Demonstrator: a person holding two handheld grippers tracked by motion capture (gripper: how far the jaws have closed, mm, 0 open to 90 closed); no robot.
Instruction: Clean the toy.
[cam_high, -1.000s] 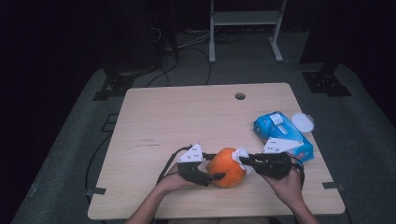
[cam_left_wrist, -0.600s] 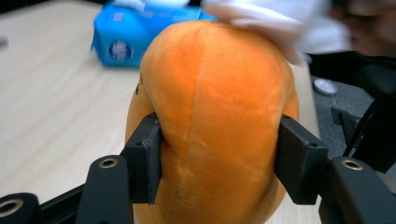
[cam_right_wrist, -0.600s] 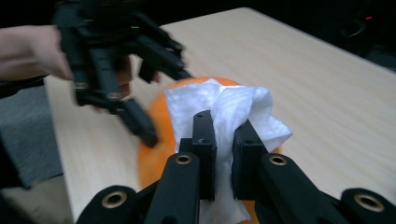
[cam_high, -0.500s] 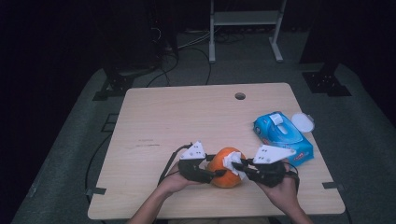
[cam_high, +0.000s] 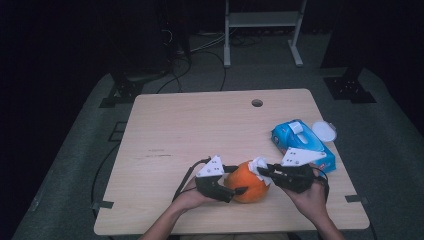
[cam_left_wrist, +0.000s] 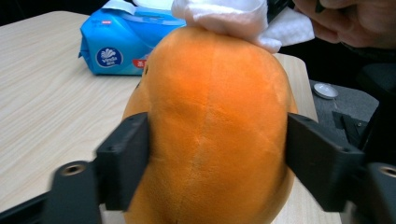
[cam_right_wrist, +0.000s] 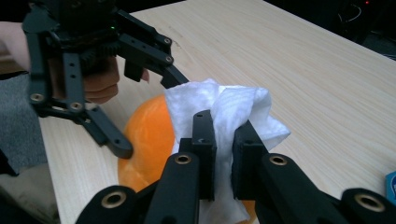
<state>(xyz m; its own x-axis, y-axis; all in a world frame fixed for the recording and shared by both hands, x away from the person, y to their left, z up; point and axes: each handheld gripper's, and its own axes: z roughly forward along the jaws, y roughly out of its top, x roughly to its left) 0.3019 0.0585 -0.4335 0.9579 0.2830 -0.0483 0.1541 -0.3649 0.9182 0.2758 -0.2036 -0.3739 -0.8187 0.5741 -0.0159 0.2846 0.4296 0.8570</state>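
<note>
An orange plush fruit (cam_high: 246, 184) lies near the table's front edge. My left gripper (cam_high: 239, 180) holds it from the left. In the left gripper view its jaws press on both sides of the fruit (cam_left_wrist: 215, 116); they have just been opening a little with the fruit still between them. My right gripper (cam_high: 262, 171) comes in from the right, shut on a crumpled white wipe (cam_high: 258, 164). The wipe (cam_right_wrist: 233, 107) rests against the top of the fruit (cam_right_wrist: 147, 135), with the left gripper (cam_right_wrist: 152, 114) spread around it behind.
A blue pack of wet wipes (cam_high: 300, 145) lies at the right side of the table (cam_high: 200, 125), and a round white lid (cam_high: 325, 131) sits beside it. A cable hole (cam_high: 257, 103) is near the far edge. Floor stands and cables lie beyond the table.
The wipe in my right gripper has slid a little to and fro on the fruit. Both hands have stayed about where they were.
</note>
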